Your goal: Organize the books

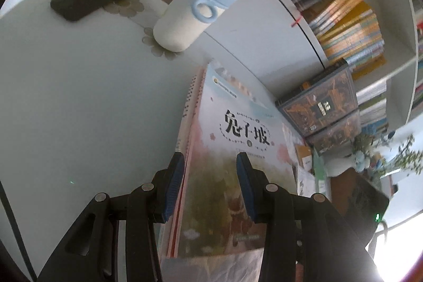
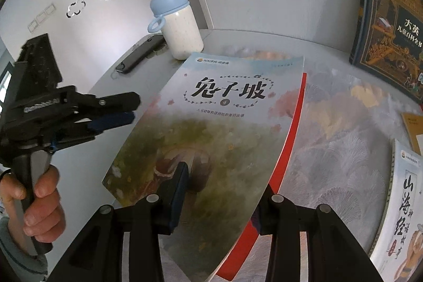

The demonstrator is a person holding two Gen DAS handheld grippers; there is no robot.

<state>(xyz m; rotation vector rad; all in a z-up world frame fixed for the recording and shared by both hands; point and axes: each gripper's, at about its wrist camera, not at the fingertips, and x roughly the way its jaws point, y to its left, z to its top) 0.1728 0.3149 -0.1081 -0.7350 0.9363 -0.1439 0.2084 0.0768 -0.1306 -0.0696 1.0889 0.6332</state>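
A thin stack of picture books, the top one titled 兔子坡 (image 1: 232, 149), is held above the table. My right gripper (image 2: 219, 192) is shut on this stack (image 2: 211, 128), one blue finger (image 2: 179, 189) on the cover and the other under a red-edged book (image 2: 290, 134). My left gripper (image 1: 210, 184) straddles the stack's edge with its blue pads (image 1: 174, 186) apart from the cover, so it looks open. It also shows at the left of the right wrist view (image 2: 119, 112), beside the stack.
A white bottle with a blue lid (image 2: 179, 28) and a black phone (image 2: 140, 54) stand on the table at the back. Dark encyclopedia volumes (image 2: 394, 25) lean against the white bookshelf (image 1: 343, 4). Another picture book (image 2: 399, 210) lies at the right.
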